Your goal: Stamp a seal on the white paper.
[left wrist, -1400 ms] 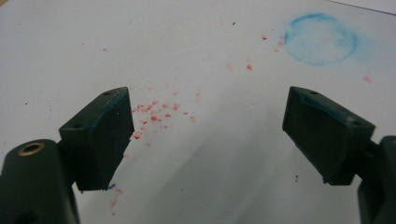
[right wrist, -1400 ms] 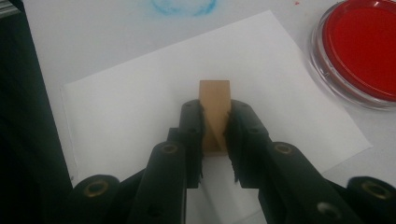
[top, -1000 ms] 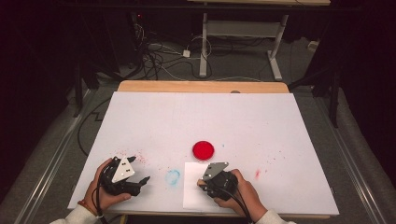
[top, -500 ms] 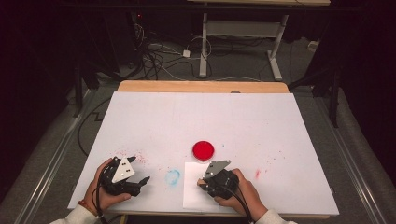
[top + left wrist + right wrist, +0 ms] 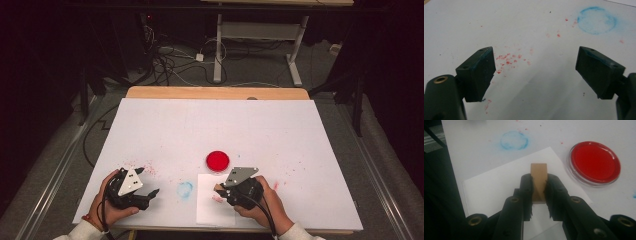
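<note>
Wooden block (image 5: 539,171) – clamped between the jaws of the right gripper (image 5: 539,179), which are drawn in narrow onto its two long sides. Held low over the white sheet of paper (image 5: 494,190), near the sheet's far edge; cannot tell whether the underside touches the paper.

Change over the last second: none to speak of. Block, both grippers and the red dish sit where they sat in the two earlier high views. Reads as a pause with the block held, not a move under way – if this is a stamp, neither inking nor pressing has clearly begun.

Long axis: in line with the jaws, running away from the right gripper's camera. Free end sticks out past the fingertips and points toward the bare table between the blue ring stain (image 5: 514,140) and the red dish (image 5: 595,162). In the high view, aimed toward the person's left.

Red dish just beyond the sheet's far corner, close to the block but apart from it. Blue ring well clear of the sheet.

Left gripper (image 5: 534,72) spread wide, holding nothing, resting low over the table (image 5: 215,125) above a scatter of red specks (image 5: 509,60).
</note>
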`<act>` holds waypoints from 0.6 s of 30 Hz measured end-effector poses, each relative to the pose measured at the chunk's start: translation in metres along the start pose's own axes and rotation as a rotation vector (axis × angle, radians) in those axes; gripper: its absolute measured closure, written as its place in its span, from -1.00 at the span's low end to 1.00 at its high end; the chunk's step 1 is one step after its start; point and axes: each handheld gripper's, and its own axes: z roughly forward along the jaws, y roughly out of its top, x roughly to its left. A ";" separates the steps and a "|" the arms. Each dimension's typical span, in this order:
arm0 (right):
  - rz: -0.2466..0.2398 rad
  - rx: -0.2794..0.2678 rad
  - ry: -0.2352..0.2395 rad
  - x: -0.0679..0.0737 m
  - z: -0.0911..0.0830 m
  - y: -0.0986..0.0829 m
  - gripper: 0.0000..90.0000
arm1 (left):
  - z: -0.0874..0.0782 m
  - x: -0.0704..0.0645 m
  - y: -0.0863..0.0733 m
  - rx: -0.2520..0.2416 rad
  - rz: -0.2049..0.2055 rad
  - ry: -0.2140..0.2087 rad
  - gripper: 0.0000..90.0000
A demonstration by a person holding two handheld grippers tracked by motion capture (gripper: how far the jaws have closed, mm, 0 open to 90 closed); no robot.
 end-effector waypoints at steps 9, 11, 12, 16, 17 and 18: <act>-0.002 -0.036 -0.022 -0.004 -0.013 0.003 0.70 | 0.001 0.002 -0.002 -0.001 -0.009 -0.005 -0.65; 0.002 -0.040 -0.026 -0.006 -0.015 0.004 0.70 | 0.001 0.002 -0.002 -0.003 -0.012 -0.005 -0.65; 0.006 -0.043 -0.026 -0.007 -0.015 0.004 0.70 | 0.001 0.003 -0.003 -0.003 -0.015 -0.005 -0.65; 0.008 -0.050 -0.031 -0.010 -0.018 0.004 0.70 | 0.001 0.003 -0.004 0.001 -0.028 -0.013 -0.65; 0.010 -0.049 -0.034 -0.011 -0.019 0.004 0.70 | 0.001 0.003 -0.004 0.001 -0.027 -0.015 -0.65; 0.012 -0.049 -0.033 -0.011 -0.019 0.004 0.70 | 0.001 0.003 -0.004 -0.005 -0.018 -0.012 -0.65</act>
